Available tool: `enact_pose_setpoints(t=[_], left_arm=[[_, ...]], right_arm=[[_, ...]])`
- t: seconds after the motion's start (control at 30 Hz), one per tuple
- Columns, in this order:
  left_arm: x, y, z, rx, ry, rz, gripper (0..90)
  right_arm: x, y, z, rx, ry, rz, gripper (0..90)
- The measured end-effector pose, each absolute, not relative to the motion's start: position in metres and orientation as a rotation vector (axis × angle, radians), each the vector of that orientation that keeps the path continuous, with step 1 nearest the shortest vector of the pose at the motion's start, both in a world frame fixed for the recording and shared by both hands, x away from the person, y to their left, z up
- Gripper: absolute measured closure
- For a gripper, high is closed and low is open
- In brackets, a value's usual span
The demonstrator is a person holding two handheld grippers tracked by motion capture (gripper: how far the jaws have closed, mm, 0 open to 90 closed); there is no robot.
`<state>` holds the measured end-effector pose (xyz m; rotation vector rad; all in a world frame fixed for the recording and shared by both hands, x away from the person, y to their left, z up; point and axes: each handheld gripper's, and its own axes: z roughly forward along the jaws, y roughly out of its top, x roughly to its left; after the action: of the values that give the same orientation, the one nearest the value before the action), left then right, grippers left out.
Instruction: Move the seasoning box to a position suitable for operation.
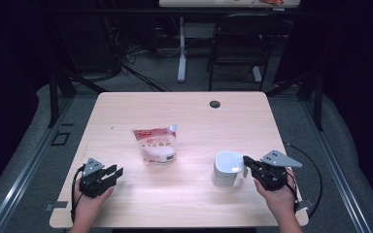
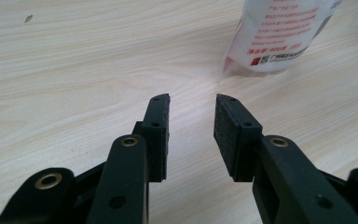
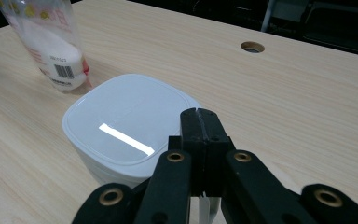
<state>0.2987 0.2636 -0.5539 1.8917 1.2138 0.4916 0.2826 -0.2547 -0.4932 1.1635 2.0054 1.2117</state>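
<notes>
While the white container (image 1: 226, 169) stands upright on the table (image 1: 184, 111), these lines take it as the landmark.

Container: squarish tub with rounded corners and a flat white lid; long axis vertical, lid facing up; it sits at the near right part of the table.
Hidden at container: its handle side is covered by the right gripper's jaws in the right gripper view, so what sits between them is hard to make out; a thin white strip shows just below the jaws.
Right gripper (image 1: 248, 164): touching the container's right side; jaws pressed together with no gap between the pads, seemingly pinching a thin white part at the container's side.
Right hand (image 1: 279, 194): just behind that gripper, on the near right of the container.
Pouch (image 1: 154, 144): left of the container and a little farther back, apart from it; spout corner points up and away; its top is cut off in both gripper views.
Pouch print: red lettering and a barcode, too small to read.
Left gripper (image 1: 112, 173): well left of the container, near the table's front edge; jaws spread partway, nothing between the pads, aimed toward the pouch.
Left hand (image 1: 88, 196): wrapped round that gripper.
Table hole (image 1: 215, 104): beyond the container, near the far edge.
</notes>
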Motion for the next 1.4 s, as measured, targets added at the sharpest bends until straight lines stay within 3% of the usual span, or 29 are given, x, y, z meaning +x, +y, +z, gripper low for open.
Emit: enact_pose_setpoints(t=[1.4], left_arm=[[0.2953,0.2666,-0.5555,1.884,1.225,0.498,65.0]], right_arm=[[0.2875,-0.2564,-0.4956,1.171,2.023,1.254,90.0]])
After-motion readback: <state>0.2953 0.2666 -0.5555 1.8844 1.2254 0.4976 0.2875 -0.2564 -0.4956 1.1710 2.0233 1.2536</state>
